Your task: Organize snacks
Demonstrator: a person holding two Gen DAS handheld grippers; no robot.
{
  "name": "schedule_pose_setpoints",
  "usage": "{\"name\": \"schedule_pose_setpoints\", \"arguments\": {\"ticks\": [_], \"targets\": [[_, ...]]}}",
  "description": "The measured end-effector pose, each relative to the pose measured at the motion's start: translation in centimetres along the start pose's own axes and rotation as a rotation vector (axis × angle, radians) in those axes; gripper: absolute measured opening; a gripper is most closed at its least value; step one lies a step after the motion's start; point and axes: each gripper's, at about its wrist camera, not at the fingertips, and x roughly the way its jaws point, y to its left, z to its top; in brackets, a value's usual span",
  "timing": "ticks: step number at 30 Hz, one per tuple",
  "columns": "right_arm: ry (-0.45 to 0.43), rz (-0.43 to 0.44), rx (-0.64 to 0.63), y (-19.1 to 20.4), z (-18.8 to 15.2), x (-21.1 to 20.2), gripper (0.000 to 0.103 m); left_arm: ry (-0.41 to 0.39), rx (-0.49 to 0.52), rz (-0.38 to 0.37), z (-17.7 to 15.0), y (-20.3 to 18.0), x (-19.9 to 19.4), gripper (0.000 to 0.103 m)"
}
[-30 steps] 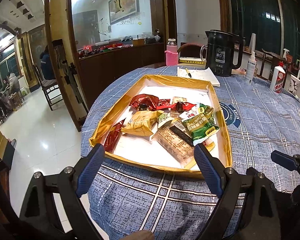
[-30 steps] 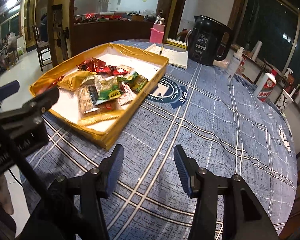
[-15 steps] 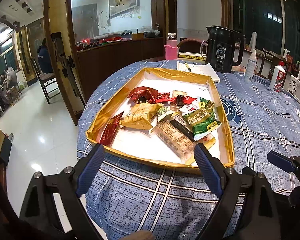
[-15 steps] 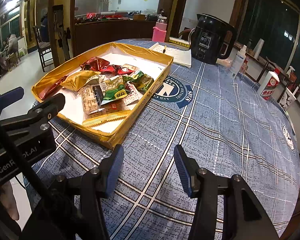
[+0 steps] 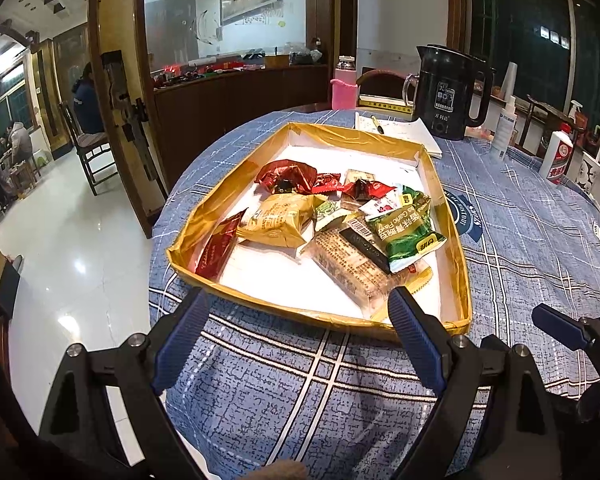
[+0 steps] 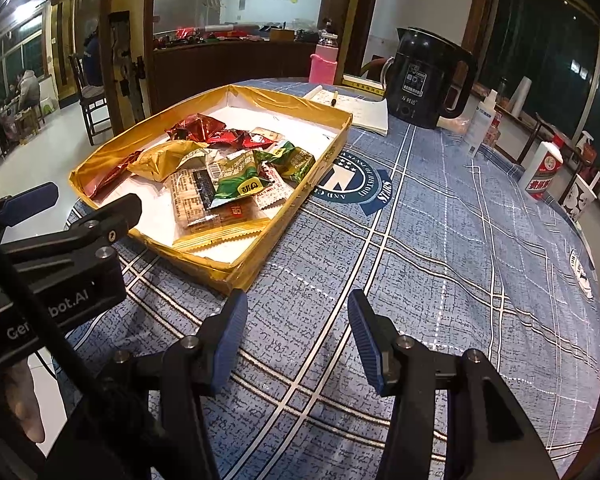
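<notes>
A shallow gold-rimmed tray (image 5: pixel 196 224) with a white floor holds several snack packets: a yellow one (image 5: pixel 278 220), a green one (image 5: pixel 410 230), a crumpled red one (image 5: pixel 286 176) and a clear biscuit pack (image 5: pixel 346 266). The tray also shows in the right wrist view (image 6: pixel 100 156). My left gripper (image 5: pixel 296 336) is open and empty, just short of the tray's near rim above the tablecloth. My right gripper (image 6: pixel 298 340) is open and empty over bare cloth, right of the tray's near corner.
The round table has a blue plaid cloth (image 6: pixel 460 240). Behind the tray stand a black kettle (image 5: pixel 448 92), a notebook (image 5: pixel 396 130), a pink bottle (image 5: pixel 344 88), a spray bottle (image 5: pixel 506 124) and a white and red bottle (image 6: pixel 542 170). The table edge drops to a glossy floor (image 5: pixel 72 248) at left.
Both grippers have drawn back and risen a little, so the tray looks slightly farther off. The jaws have stayed open and the snacks have not moved.
</notes>
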Motion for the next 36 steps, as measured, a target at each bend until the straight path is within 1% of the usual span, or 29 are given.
{"name": "schedule_pose_setpoints", "arguments": {"ticks": [13, 27, 31, 36], "targets": [[-0.001, 0.010, -0.004, 0.32, 0.00, 0.02, 0.052, 0.025, -0.020, -0.007, -0.16, 0.31, 0.41, 0.091], [0.001, 0.017, -0.006, 0.56, -0.17, 0.09, 0.052, 0.025, -0.021, -0.015, -0.15, 0.35, 0.48, 0.091], [0.001, 0.021, -0.010, 0.61, -0.22, 0.13, 0.052, 0.010, -0.023, -0.019, -0.27, 0.29, 0.36, 0.091], [-0.003, 0.026, -0.013, 0.60, -0.22, 0.10, 0.052, -0.018, -0.036, -0.007, -0.18, 0.52, -0.26, 0.091]]}}
